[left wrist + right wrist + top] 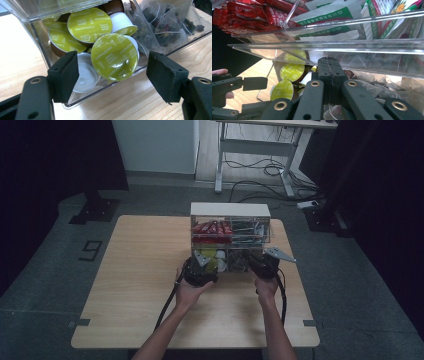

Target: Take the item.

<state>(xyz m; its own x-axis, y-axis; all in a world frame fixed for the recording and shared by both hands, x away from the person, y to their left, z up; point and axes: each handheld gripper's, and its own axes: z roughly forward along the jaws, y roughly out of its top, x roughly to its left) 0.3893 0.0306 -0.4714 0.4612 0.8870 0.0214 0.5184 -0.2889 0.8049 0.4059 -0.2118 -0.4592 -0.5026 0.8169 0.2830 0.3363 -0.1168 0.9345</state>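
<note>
Where the clear organizer (230, 227) crowds the desk's (140, 270) far edge, left gripper (113, 72) jaws gape before cappuccino pods (113, 56); right gripper (329, 75) jaws pressed closed among tea bags (372, 87).

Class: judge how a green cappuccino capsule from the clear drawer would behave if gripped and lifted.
The cappuccino capsule looks small, so probably light. Its foil lid may dent under squeezing. Its tapered round body might slip or roll. The left tool stands open before it.

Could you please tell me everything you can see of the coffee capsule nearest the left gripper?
The coffee capsule is round, with a shiny yellow-green foil lid printed "Cappuccino" and a white cup behind it. It sits tilted, lid facing outward, in the clear plastic bin, leaning on other capsules. The left gripper has its jaws open on either side of it, outside the bin's front wall.
</note>
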